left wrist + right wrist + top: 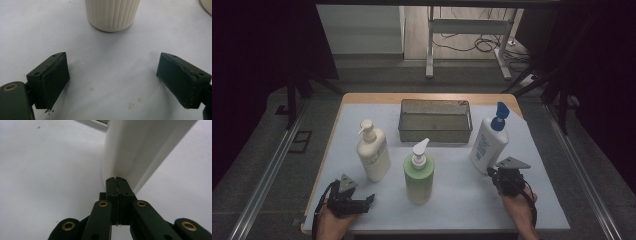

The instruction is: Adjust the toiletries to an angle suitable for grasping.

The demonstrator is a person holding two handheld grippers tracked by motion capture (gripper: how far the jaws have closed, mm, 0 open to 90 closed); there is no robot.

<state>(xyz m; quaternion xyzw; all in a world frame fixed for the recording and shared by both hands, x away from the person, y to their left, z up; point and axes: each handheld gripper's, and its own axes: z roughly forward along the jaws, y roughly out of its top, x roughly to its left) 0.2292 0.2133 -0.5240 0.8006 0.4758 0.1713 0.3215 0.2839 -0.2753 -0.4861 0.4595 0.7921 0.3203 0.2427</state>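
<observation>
No words, brand or numbers can be read anywhere. The white bottle with the blue pump (pixel 488 142) carries a bluish label patch on its front, seen from the high view, but its print is too small and blurred to make out. The cream bottle (pixel 373 152) has a faint band low on its body, with no legible letters. The green bottle (pixel 419 177) shows no legible print either.
</observation>
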